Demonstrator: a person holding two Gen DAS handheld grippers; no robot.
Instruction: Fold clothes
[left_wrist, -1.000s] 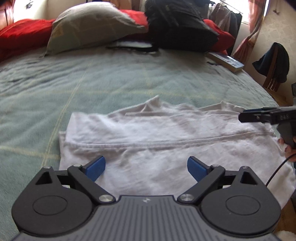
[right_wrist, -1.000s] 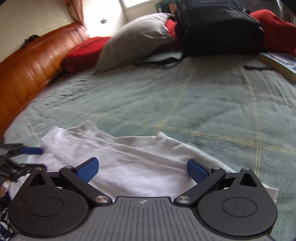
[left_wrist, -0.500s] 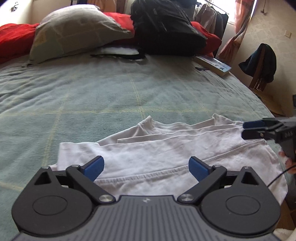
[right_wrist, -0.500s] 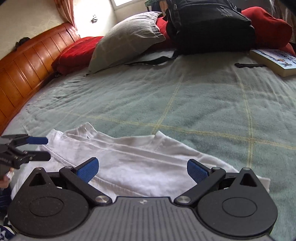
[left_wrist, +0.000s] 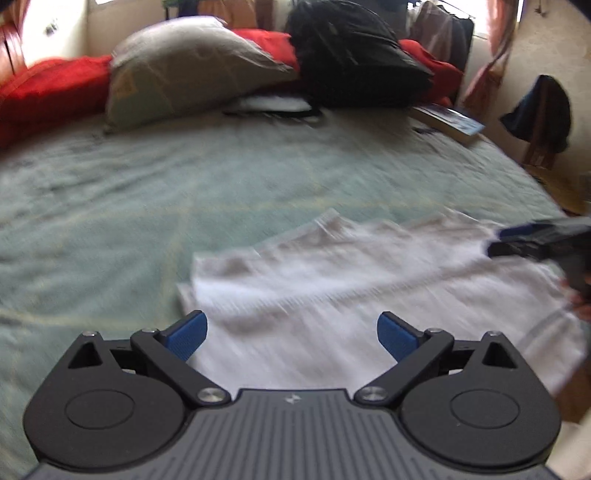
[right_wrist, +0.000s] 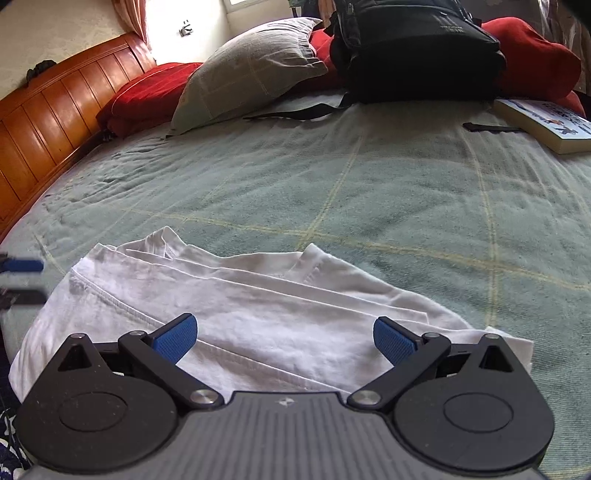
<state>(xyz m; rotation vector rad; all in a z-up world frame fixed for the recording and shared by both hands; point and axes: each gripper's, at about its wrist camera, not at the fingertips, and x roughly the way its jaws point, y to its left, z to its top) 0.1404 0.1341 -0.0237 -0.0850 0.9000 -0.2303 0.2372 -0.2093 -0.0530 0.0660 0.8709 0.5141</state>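
A white T-shirt (right_wrist: 258, 314) lies folded in layers on the green bedspread (right_wrist: 369, 192), close to the near edge of the bed. The right gripper (right_wrist: 282, 338) hovers over the shirt's near side, open, nothing between its blue pads. In the blurred left wrist view the same T-shirt (left_wrist: 351, 288) lies ahead, and the left gripper (left_wrist: 291, 334) is open above its near left part. The right gripper (left_wrist: 535, 240) shows there at the shirt's right edge, held by a hand. The left gripper's blue fingertips (right_wrist: 22, 266) show at the far left of the right wrist view.
At the head of the bed lie a grey pillow (right_wrist: 251, 70), red pillows (right_wrist: 147, 92), and a black backpack (right_wrist: 413, 48) with straps trailing. A book (right_wrist: 546, 125) rests at the right. A wooden headboard (right_wrist: 55, 110) runs along the left. A chair with dark clothing (left_wrist: 539, 114) stands beside the bed.
The left gripper swung to the left, so the shirt sits further right in its view, now blurred. The right gripper pulled back slightly; more of the shirt shows. Both stayed open.
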